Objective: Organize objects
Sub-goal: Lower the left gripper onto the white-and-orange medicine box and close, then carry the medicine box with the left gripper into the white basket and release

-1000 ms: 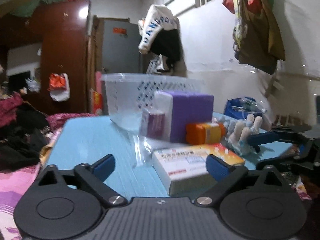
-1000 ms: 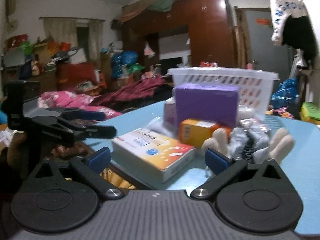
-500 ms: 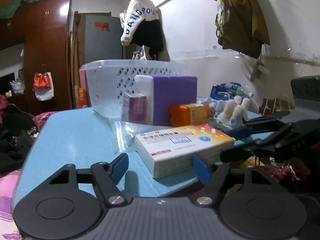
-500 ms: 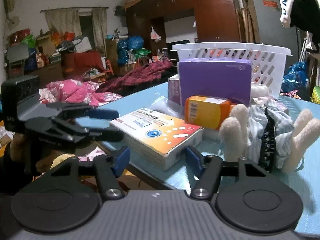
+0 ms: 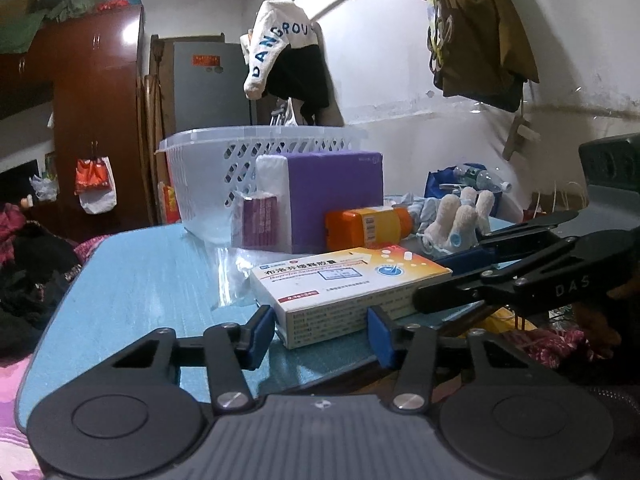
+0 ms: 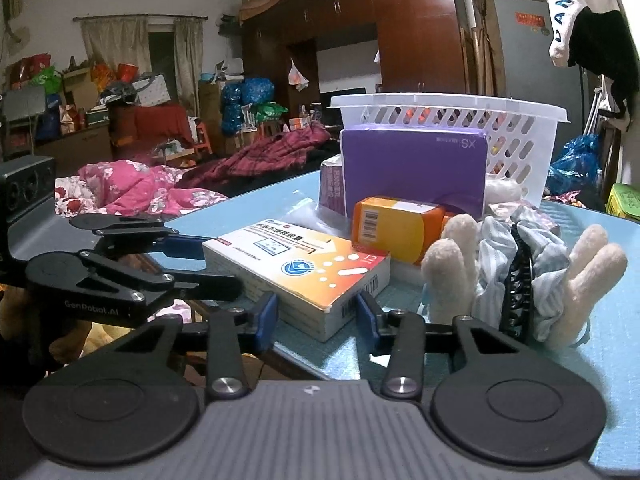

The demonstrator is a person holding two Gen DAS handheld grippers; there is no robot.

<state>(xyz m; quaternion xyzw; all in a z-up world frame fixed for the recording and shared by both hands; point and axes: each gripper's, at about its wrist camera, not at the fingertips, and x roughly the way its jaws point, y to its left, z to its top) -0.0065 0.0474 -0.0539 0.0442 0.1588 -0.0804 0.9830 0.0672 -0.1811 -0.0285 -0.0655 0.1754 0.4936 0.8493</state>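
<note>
Both grippers point slightly downward at the medicine box (image 5: 348, 286), which lies flat at the near edge of the blue table (image 5: 132, 288).

Left gripper (image 5: 322, 330): jaws closing, partly shut, one blue pad at either side of the box's near end; contact between pads and box cannot be confirmed. In the right wrist view this gripper (image 6: 208, 262) reaches in from 9 o'clock, fingers level, tips at the box's left side.

Right gripper (image 6: 316, 316): jaws closing, astride the box's near corner, a thin gap visible on each side. In the left wrist view it enters from 3 o'clock.

From the box: orange box (image 6: 394, 232) at 1 o'clock, just behind; purple box (image 6: 414, 168) and white basket (image 6: 516, 136) beyond, at 12 o'clock; gloves (image 6: 520, 268) at 3 o'clock
</note>
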